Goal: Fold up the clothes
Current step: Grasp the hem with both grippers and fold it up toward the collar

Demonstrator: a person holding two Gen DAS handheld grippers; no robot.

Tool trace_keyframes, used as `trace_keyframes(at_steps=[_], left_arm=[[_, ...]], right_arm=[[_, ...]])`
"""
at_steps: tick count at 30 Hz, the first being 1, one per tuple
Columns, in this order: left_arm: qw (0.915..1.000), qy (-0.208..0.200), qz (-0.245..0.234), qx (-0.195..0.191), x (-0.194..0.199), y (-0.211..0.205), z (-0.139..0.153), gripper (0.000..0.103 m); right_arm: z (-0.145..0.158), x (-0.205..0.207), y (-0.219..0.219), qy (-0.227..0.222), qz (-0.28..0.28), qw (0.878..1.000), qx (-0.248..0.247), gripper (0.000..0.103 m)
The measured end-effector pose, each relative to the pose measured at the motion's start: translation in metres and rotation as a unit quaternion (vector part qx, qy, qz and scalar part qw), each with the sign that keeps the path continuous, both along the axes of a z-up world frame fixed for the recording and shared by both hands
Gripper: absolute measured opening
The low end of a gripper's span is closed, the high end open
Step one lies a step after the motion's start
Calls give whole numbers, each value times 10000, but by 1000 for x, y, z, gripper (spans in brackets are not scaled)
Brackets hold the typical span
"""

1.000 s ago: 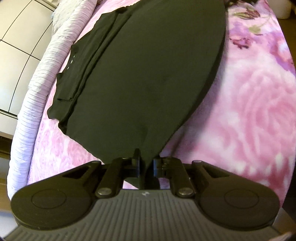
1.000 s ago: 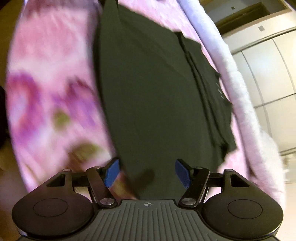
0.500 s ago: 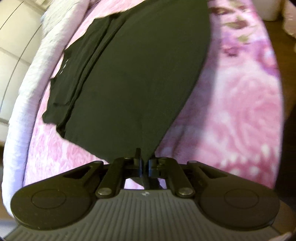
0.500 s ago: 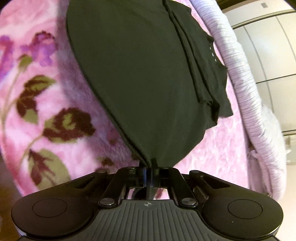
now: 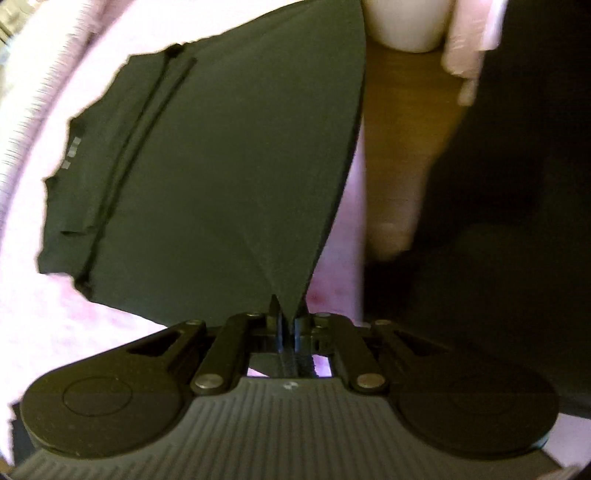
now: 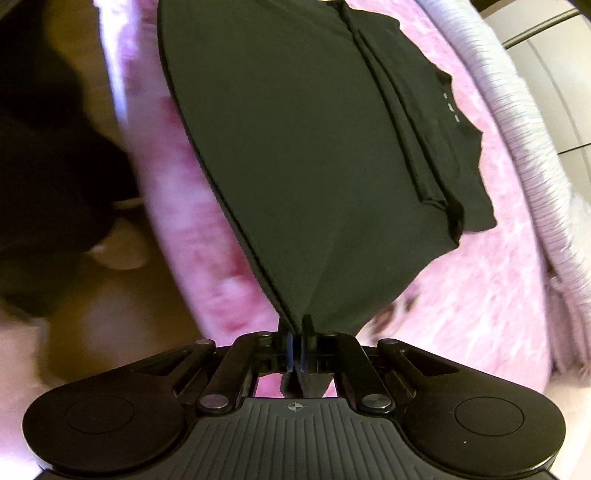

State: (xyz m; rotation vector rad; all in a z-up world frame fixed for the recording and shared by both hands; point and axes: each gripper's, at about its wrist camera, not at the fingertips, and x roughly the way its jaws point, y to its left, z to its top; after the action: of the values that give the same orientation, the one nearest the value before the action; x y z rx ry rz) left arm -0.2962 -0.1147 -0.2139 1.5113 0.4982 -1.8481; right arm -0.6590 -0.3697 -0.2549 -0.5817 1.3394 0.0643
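Observation:
A black T-shirt [image 5: 229,162] lies partly folded on a pink floral blanket [image 5: 51,314], its sleeve side folded in along the far edge. My left gripper [image 5: 287,321] is shut on one near corner of the shirt's hem and lifts it into a taut peak. My right gripper [image 6: 296,332] is shut on the other near corner of the black T-shirt [image 6: 314,147], also raised above the blanket [image 6: 480,295]. The shirt's far part rests on the blanket.
A pale ribbed cover [image 6: 524,110] runs along the bed's far edge. Brown wooden floor [image 5: 402,110] and a white container [image 5: 402,22] lie past the bed's near edge. A dark shape [image 6: 44,166] stands on the floor at the left of the right wrist view.
My right gripper closed on the shirt corner about a second ago. Both grippers have since lifted the hem corners and pulled back toward the bed's edge, so the floor shows.

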Motion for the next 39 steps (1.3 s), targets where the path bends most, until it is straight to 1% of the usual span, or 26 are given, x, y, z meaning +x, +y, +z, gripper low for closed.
trace_keyframes(at_steps=[2,3,6,9,10,13,14,16,19,21,24,27,30,33,35,39], left_arm=[[9996,138,-150,180,-5,10,12,3],[9996,191,-105,188,-2,8,20,3],[9986,405,314,87,21,-14,48,3],[9951,493,817,-241,63,-55,79,3],[9935,497,953,-365,79,-71,87,3],[9877,540,1342,-587,131,-125,101,3],[9856,584,1470,-595,147,-142,101,3],[9810,728,1725,-501,176,-172,91,4],[9724,942,2105,-359,220,-217,75,4],[9664,1095,2319,-186,246,-240,56,4],[9562,1324,2610,106,281,-268,24,4],[9457,1540,2844,337,302,-284,-1,4],[9381,1682,3002,390,322,-305,-17,4],[9348,1731,3076,404,330,-324,-29,4],[9346,1693,3100,426,331,-337,-36,4],[9298,1675,3239,504,337,-360,-53,4]], right_arm=[[16,-14,11,89,-8,9998,184,2],[24,-19,15,119,-1,9996,247,2],[54,-17,5,-8,14,9998,199,2],[85,7,-26,-247,47,9997,14,2],[96,21,-39,-315,112,9994,-30,2],[116,66,-82,-425,265,9987,-106,2],[121,83,-96,-456,315,9984,-129,2],[122,119,-126,-440,375,9982,-178,2],[108,176,-172,-221,351,9991,-99,2],[97,213,-201,-63,352,9994,-47,2],[75,254,-230,146,300,9993,147,2],[53,286,-255,333,165,9987,353,2],[35,313,-278,571,100,9969,525,2],[24,333,-305,643,-31,9958,644,2],[17,346,-324,684,-127,9949,730,2],[3,367,-356,783,-235,9927,887,2]])
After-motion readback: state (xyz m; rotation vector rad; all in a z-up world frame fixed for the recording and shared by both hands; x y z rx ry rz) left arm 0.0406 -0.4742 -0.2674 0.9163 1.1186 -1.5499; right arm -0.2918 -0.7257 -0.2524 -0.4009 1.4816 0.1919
